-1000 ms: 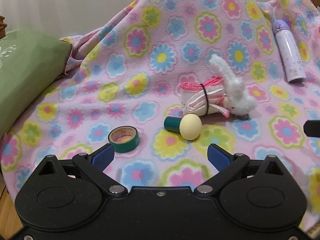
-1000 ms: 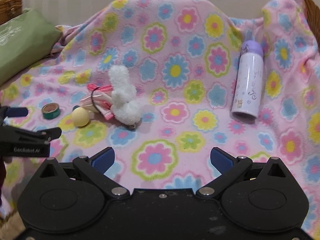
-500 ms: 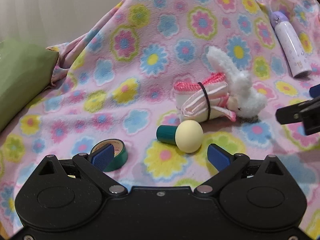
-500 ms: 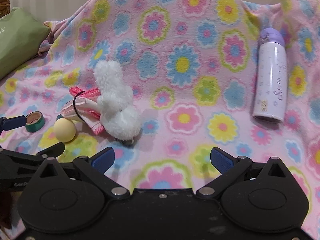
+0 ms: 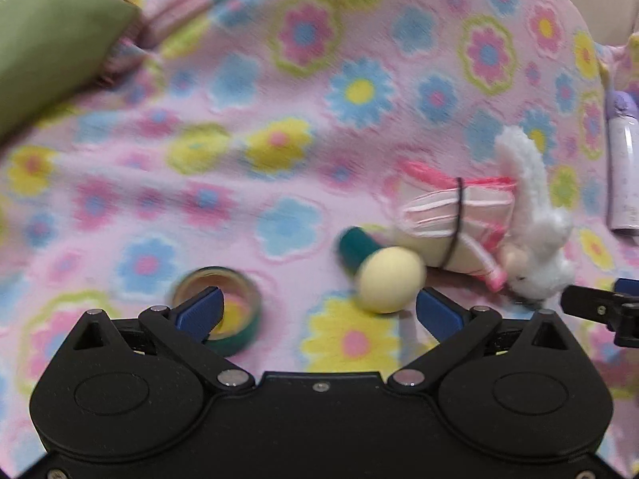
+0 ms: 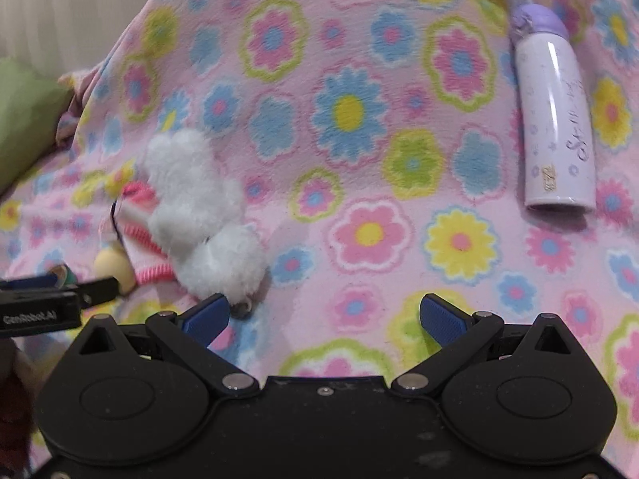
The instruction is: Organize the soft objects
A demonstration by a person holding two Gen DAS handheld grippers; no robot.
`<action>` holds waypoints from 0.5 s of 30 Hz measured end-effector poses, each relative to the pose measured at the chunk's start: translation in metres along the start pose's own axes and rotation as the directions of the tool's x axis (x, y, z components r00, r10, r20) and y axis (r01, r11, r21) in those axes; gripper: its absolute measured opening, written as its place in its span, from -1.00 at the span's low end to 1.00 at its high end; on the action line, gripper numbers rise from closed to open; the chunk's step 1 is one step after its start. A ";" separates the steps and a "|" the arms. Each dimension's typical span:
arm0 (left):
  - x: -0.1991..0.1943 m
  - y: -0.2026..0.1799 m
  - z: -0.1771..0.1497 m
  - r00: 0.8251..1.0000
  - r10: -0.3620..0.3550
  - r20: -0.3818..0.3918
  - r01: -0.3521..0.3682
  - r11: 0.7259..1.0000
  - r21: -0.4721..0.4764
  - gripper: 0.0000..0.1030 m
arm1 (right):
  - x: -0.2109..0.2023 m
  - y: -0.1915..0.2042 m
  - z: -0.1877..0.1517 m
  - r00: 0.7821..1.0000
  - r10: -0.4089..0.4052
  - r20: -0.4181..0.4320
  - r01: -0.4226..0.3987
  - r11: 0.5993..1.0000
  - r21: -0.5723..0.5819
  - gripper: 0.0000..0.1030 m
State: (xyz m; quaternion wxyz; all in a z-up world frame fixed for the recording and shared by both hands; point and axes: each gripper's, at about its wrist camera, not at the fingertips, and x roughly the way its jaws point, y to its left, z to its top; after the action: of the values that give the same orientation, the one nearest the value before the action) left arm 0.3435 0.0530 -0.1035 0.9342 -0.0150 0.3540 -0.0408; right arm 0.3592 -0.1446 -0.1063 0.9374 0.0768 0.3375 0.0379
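Lying across a flowered blanket (image 5: 279,80), the things are spreading out from left to right in the left wrist view: a green cushion (image 5: 44,40) at 10 o'clock, a tape roll (image 5: 229,311) just ahead of the left claw (image 5: 317,311), a yellow-headed stamp (image 5: 383,271) at about 1 o'clock, then the plush bunny (image 5: 499,231), and a white bottle (image 5: 623,167) at 3 o'clock by the edge. The left claw is standing wide apart and holding nothing; its left finger is overlapping the tape roll in this view, and the stamp's round head is sitting just beside its right finger.

The bunny, seemingly the soft thing to be tidied, is lying on its side with its long axis running roughly 10 to 4 o'clock in the left view, dress end nearer the stamp, white head nearer the right claw.

In the right wrist view the bunny (image 6: 199,215) is lying at 11 o'clock from the right claw (image 6: 323,319), which is also spread apart and empty; its left finger is almost touching the bunny's head. The bottle (image 6: 555,119) is lying well apart at 1 o'clock.

Judging by this, the right claw is nearer the head, the left claw nearer the dress end, with the stamp in between.
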 end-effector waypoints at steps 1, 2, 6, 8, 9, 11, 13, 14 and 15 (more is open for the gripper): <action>0.004 -0.003 0.001 1.000 -0.016 -0.014 0.016 1.000 -0.001 0.93 | -0.002 -0.003 0.000 1.000 0.000 0.007 0.000 1.000 0.015 0.99; 0.007 -0.006 0.004 1.000 -0.017 -0.023 0.016 1.000 -0.012 0.93 | -0.003 -0.005 0.001 1.000 -0.002 0.015 0.002 1.000 0.025 0.99; 0.014 -0.020 0.007 0.999 -0.044 -0.010 0.043 0.997 -0.058 0.92 | -0.013 -0.015 0.004 0.998 -0.033 0.060 0.033 0.999 0.015 0.99; 0.014 -0.032 0.007 0.998 -0.064 -0.003 0.063 0.997 -0.052 0.92 | -0.019 -0.022 0.006 0.995 -0.050 0.082 0.050 0.999 0.006 0.99; 0.013 -0.042 0.007 0.998 -0.058 0.009 0.058 0.998 -0.030 0.92 | -0.021 -0.026 0.007 0.994 -0.058 0.090 0.057 0.998 0.008 0.99; 0.010 -0.060 0.006 0.996 -0.082 0.020 0.082 0.996 0.029 0.92 | -0.025 -0.035 0.008 0.992 -0.078 0.104 0.075 0.997 0.025 0.99; 0.005 -0.075 0.006 0.994 -0.108 0.025 0.106 0.991 0.076 0.92 | -0.027 -0.045 0.006 0.989 -0.096 0.109 0.091 0.994 0.055 0.99; 0.004 -0.081 0.005 0.991 -0.133 0.018 0.131 0.987 0.090 0.92 | -0.027 -0.049 0.005 0.989 -0.106 0.107 0.098 0.992 0.073 0.99; 0.003 -0.086 0.004 0.986 -0.167 0.005 0.166 0.981 0.096 0.91 | -0.025 -0.052 0.003 0.988 -0.115 0.103 0.106 0.990 0.092 1.00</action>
State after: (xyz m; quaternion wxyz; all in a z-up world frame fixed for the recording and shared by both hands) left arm 0.3430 -0.0327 -0.0973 0.9295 -0.0003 0.3431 -0.1356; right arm 0.3427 -0.1997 -0.0974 0.9508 0.1004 0.2913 -0.0329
